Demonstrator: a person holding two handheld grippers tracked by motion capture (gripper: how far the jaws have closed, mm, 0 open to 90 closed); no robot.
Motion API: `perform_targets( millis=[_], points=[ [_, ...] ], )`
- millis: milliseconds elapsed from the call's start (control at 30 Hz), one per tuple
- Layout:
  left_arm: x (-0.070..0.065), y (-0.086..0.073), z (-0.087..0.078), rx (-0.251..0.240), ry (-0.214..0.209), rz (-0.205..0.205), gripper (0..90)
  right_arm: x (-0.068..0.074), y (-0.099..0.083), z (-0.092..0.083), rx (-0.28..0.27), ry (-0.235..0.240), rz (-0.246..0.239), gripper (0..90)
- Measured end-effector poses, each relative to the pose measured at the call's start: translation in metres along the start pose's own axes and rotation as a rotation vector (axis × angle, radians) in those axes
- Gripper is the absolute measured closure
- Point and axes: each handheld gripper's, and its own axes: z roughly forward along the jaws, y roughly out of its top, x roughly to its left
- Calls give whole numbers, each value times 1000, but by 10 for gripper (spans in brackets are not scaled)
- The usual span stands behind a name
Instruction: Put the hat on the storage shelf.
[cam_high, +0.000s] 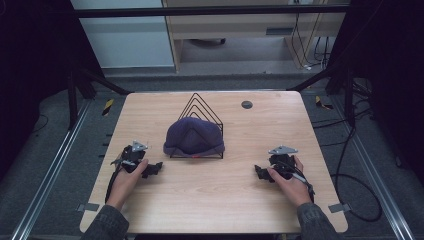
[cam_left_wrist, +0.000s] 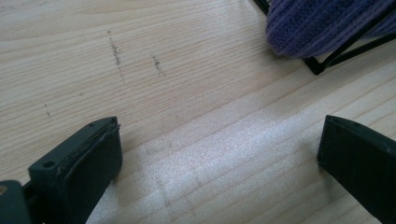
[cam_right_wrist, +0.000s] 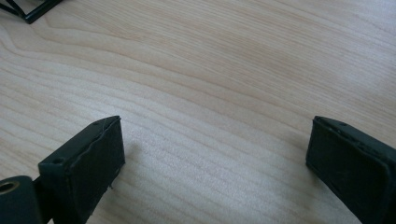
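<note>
Purple knit hat (cam_high: 194, 137) drapes over the black wire rack (cam_high: 201, 107) at the desk's (cam_high: 210, 195) centre, slightly toward the far side. Left tongs (cam_high: 156, 167) rest near-left of the hat, jaws wide apart, nothing between them. Right tongs (cam_high: 259, 172) sit near-right, well apart from the hat, jaws spread wide over bare wood, holding nothing.

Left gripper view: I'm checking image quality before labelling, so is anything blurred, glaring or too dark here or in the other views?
Left gripper view: soft glare patch on the table; purple hat slightly soft. Right gripper view: even light, near jaws blurred. High view: table well lit, surroundings very dark, image grainy.
</note>
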Motion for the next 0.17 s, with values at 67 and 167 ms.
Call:
perform_targets(
  millis=[67,167],
  points=[
    [0,0,0,-2,0,-1,0,1,-1,-1,0,-2,5,45],
    [0,0,0,-3,2,-2,0,1,-1,-1,1,-2,6,45]
  ],
)
